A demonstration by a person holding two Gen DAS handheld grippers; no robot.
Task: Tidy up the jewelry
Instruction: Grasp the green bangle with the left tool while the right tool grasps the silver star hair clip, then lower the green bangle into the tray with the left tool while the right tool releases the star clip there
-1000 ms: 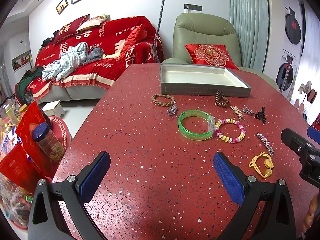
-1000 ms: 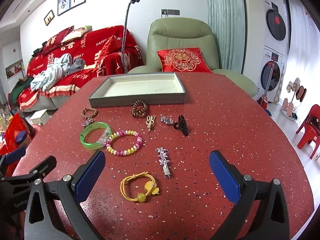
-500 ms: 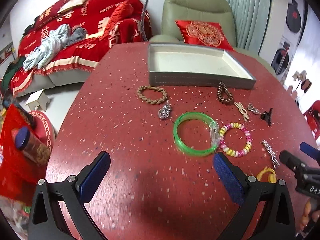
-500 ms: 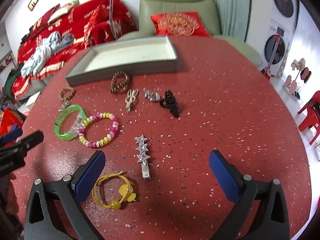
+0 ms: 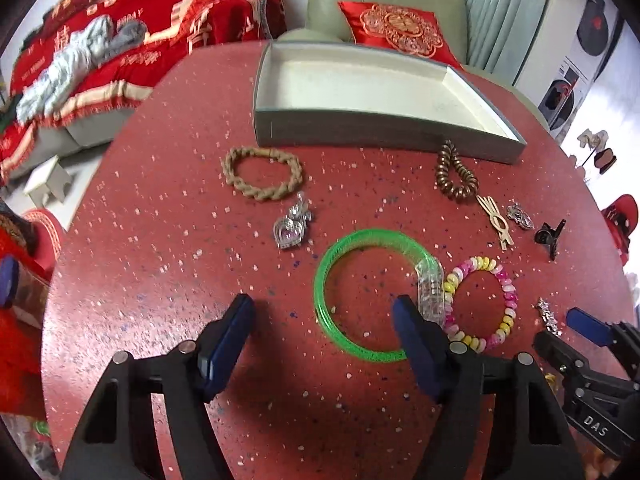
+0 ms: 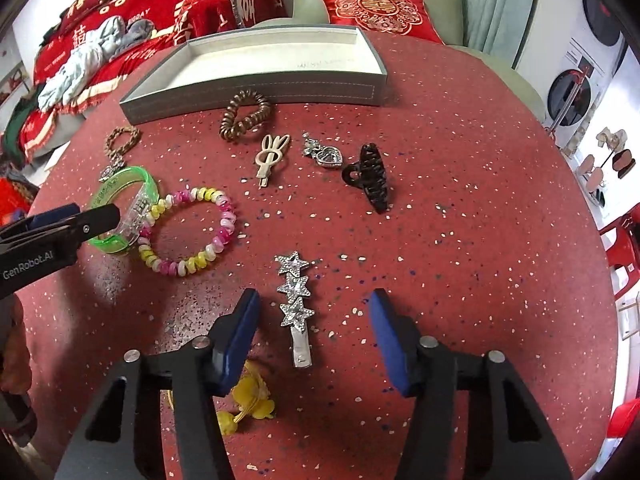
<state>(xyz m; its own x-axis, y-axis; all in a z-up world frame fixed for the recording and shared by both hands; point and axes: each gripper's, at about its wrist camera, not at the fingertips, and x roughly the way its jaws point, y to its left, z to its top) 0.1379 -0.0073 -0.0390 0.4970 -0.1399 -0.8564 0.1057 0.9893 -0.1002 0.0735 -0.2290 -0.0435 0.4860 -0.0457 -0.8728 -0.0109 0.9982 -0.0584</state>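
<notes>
Jewelry lies scattered on the red speckled table (image 5: 160, 280) in front of an empty grey tray (image 5: 360, 128) (image 6: 256, 88). My left gripper (image 5: 324, 320) is open, low over the table, its right finger inside the green bangle (image 5: 340, 248) (image 6: 120, 188). My right gripper (image 6: 314, 316) is open, its fingers on either side of the silver star hair clip (image 6: 294, 292). A pink and yellow bead bracelet (image 5: 480, 300) (image 6: 188, 232) touches the bangle. A yellow hair tie (image 6: 248, 400) lies partly under my right gripper's left finger.
A braided tan bracelet (image 5: 260, 176), a silver heart pendant (image 5: 290, 226), a brown coil hair tie (image 6: 246, 116), a beige rabbit clip (image 6: 270, 156), a second heart pendant (image 6: 324, 154) and a black claw clip (image 6: 370, 178) lie nearer the tray. A sofa and green armchair stand behind the table.
Both grippers have moved forward and down toward the table. The left one has closed in on the green bangle, the right one on the star clip. Nothing has been picked up.
</notes>
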